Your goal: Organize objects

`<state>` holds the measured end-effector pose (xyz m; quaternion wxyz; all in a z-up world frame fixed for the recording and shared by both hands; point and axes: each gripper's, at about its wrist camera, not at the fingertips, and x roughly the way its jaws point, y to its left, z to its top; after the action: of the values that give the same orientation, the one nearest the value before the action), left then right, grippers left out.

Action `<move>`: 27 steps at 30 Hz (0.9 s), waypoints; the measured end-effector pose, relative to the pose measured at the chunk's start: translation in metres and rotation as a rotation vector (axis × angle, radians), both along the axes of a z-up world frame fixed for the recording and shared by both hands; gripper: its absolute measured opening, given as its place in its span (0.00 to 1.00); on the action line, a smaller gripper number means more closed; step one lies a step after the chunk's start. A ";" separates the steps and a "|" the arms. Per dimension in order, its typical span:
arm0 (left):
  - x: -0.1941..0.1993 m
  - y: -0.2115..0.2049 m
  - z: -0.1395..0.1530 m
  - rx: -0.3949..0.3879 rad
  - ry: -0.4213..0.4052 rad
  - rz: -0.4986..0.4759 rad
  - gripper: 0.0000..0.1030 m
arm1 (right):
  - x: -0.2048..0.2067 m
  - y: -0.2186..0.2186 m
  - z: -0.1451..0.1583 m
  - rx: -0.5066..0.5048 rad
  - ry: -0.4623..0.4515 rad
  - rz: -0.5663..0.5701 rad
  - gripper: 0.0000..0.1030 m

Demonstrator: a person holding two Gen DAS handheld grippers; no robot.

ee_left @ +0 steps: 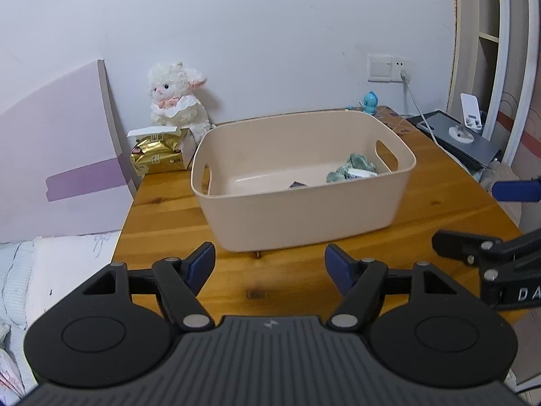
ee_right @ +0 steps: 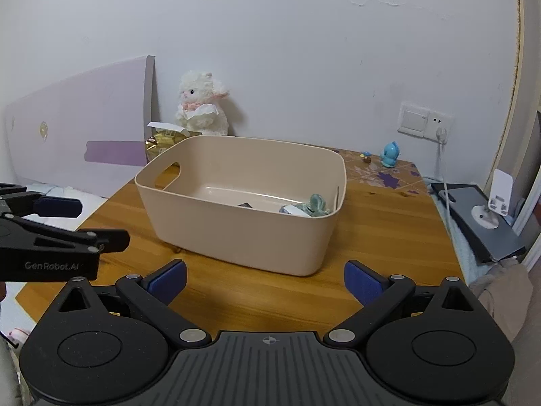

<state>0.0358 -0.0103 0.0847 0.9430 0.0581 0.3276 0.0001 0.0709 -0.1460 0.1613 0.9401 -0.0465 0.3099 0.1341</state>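
Above the wooden table (ee_left: 162, 209), before the beige bin (ee_left: 304, 216), each hand-held gripper (ee_left: 269, 264) (ee_right: 265, 279) spread wide, empty.

A: Any readable text?
B: "GenRobot.AI", white print on the left gripper (ee_right: 104, 223) body, right wrist view.
A: Left wrist view?
B: "DA", cut off, on the right gripper (ee_left: 480, 216) body. Gold packet (ee_left: 157, 155) print too small to read.
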 end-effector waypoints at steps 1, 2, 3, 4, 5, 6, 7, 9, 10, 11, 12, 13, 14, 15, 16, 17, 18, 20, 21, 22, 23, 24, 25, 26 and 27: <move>-0.004 -0.001 0.000 0.001 0.002 0.003 0.72 | -0.003 -0.001 0.001 0.003 0.000 0.000 0.98; -0.009 -0.002 -0.001 0.005 0.004 0.004 0.73 | -0.006 -0.002 0.002 0.005 0.000 -0.002 0.98; -0.013 -0.003 -0.001 0.009 0.006 0.006 0.73 | -0.009 -0.002 0.002 0.007 0.003 -0.004 0.98; -0.016 -0.005 -0.002 0.012 0.010 0.011 0.73 | -0.011 -0.002 0.003 0.009 0.005 -0.003 0.98; -0.019 -0.005 -0.002 0.012 0.015 0.016 0.74 | -0.014 -0.001 0.003 0.013 0.007 -0.001 0.98; -0.023 -0.005 -0.003 0.010 0.019 0.021 0.74 | -0.017 0.000 0.003 0.016 0.008 0.001 0.98; -0.025 -0.005 -0.003 0.005 0.024 0.025 0.74 | -0.021 0.000 0.003 0.019 0.008 0.002 0.98; -0.031 -0.003 -0.002 -0.001 0.026 0.036 0.74 | -0.026 0.001 0.004 0.024 0.008 0.008 0.98; -0.034 -0.003 -0.002 0.000 0.025 0.040 0.75 | -0.028 0.002 0.005 0.027 0.009 0.013 0.98; -0.038 -0.003 -0.001 0.001 0.021 0.045 0.76 | -0.031 0.002 0.006 0.030 0.008 0.016 0.98; -0.041 -0.003 0.000 0.003 0.017 0.047 0.77 | -0.035 0.002 0.007 0.034 0.005 0.018 0.98; -0.045 -0.003 0.001 0.002 0.013 0.049 0.77 | -0.037 0.002 0.007 0.039 0.004 0.019 0.98; -0.048 -0.002 0.002 -0.002 0.009 0.052 0.77 | -0.040 0.002 0.008 0.045 0.006 0.020 0.98; -0.051 -0.001 0.003 -0.005 0.006 0.054 0.78 | -0.042 0.002 0.008 0.050 0.008 0.021 0.98; -0.055 0.000 0.004 -0.007 0.003 0.057 0.78 | -0.044 0.002 0.008 0.053 0.010 0.022 0.98; -0.057 0.000 0.005 -0.009 0.002 0.060 0.78 | -0.046 0.002 0.008 0.053 0.011 0.022 0.98; -0.059 0.001 0.005 -0.010 0.000 0.062 0.78 | -0.048 0.002 0.008 0.052 0.012 0.021 0.98; -0.062 0.002 0.006 -0.013 0.000 0.069 0.78 | -0.052 0.001 0.008 0.050 0.012 0.019 0.98; -0.063 0.003 0.006 -0.016 0.000 0.071 0.79 | -0.051 0.001 0.008 0.051 0.011 0.020 0.98; -0.064 0.004 0.006 -0.020 0.001 0.073 0.79 | -0.053 0.001 0.008 0.053 0.010 0.019 0.98; -0.065 0.005 0.006 -0.025 0.004 0.074 0.80 | -0.054 0.000 0.008 0.054 0.010 0.017 0.98; -0.066 0.005 0.006 -0.029 0.006 0.075 0.80 | -0.055 0.000 0.008 0.054 0.010 0.016 0.98; -0.066 0.005 0.006 -0.030 0.008 0.076 0.81 | -0.056 -0.001 0.009 0.053 0.010 0.015 0.98; -0.067 0.006 0.006 -0.031 0.010 0.076 0.81 | -0.057 -0.001 0.009 0.050 0.009 0.013 0.98; -0.067 0.006 0.005 -0.031 0.012 0.075 0.81 | -0.057 -0.002 0.009 0.047 0.009 0.011 0.98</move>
<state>-0.0317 -0.0046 0.0902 0.9412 0.0311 0.3350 0.0302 0.0134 -0.1477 0.1700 0.9389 -0.0256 0.3105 0.1467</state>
